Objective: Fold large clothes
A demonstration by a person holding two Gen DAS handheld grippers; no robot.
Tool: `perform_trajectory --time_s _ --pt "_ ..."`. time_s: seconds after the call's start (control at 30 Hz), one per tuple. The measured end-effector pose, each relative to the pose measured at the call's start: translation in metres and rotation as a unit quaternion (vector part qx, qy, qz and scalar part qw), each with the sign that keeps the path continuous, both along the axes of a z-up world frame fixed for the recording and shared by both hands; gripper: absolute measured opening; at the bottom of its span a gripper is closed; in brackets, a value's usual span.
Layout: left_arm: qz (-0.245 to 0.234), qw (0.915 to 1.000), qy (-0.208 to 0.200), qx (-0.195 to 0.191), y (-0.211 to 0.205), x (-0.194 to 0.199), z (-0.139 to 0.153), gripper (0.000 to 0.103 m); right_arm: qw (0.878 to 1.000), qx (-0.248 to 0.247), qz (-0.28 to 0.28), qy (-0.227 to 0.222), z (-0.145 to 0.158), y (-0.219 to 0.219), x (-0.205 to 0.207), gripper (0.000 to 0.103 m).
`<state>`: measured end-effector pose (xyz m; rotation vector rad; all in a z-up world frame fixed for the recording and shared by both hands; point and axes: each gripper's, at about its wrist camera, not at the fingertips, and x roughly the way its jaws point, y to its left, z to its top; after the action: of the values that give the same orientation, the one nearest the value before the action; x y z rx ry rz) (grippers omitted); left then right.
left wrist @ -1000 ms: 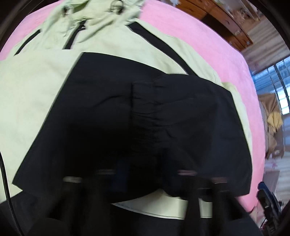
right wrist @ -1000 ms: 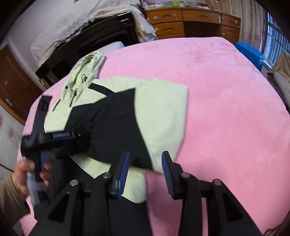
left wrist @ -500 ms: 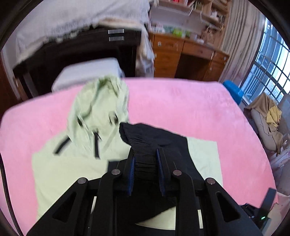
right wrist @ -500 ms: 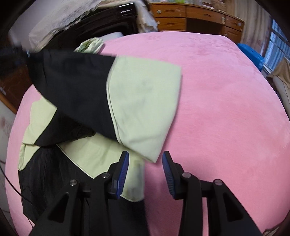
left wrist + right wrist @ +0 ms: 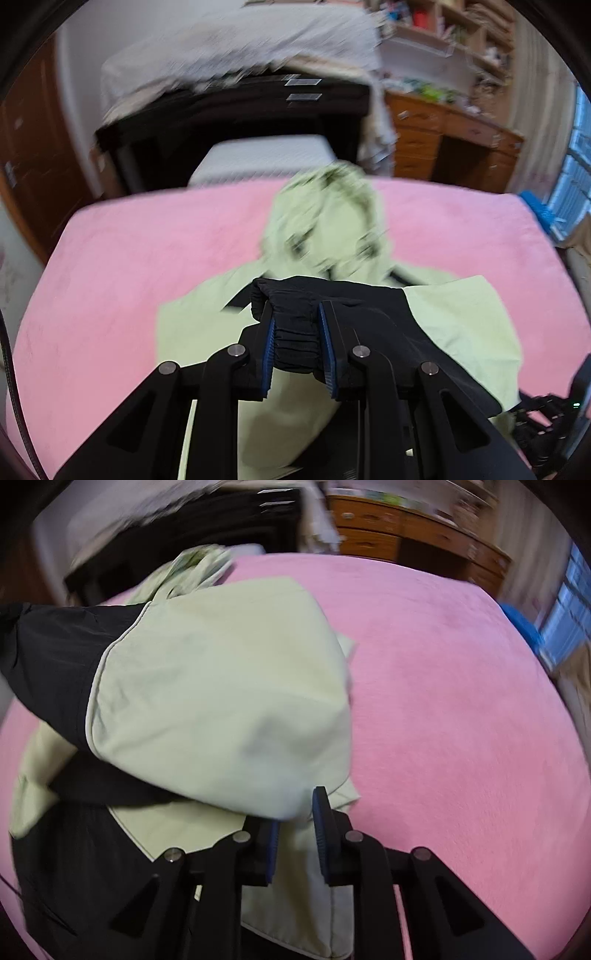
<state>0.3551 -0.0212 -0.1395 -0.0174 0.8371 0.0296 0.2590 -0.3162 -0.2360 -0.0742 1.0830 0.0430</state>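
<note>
Left gripper (image 5: 295, 343) clamps the jacket's black cuff (image 5: 291, 325); hood (image 5: 328, 229) blurred.

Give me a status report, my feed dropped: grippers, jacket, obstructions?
Left gripper shut on black sleeve cuff, lifted. Right gripper open at the green sleeve. Jacket on pink bed. Nothing blocking.

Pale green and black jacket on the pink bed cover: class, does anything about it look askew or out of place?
Yes. One sleeve is lifted off the pink bed cover and stretched sideways over the pale green and black jacket, because the left gripper is shut on its gathered black cuff. The hood lies rumpled. No damage shows.
</note>
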Motion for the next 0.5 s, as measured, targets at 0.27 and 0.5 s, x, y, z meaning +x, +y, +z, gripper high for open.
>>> perform_trajectory --time_s 0.27,0.5 --pt "0.053 0.9881 0.141 0.029 0.045 -0.015 -0.120 0.020 0.997 -0.028 0.027 0.059 -0.012 0.006 -0.012 0.018" --pt "0.076 0.9830 0.166 -0.016 0.060 -0.034 -0.129 0.045 1.000 0.006 0.022 0.020 0.041 -0.017 -0.019 0.034"
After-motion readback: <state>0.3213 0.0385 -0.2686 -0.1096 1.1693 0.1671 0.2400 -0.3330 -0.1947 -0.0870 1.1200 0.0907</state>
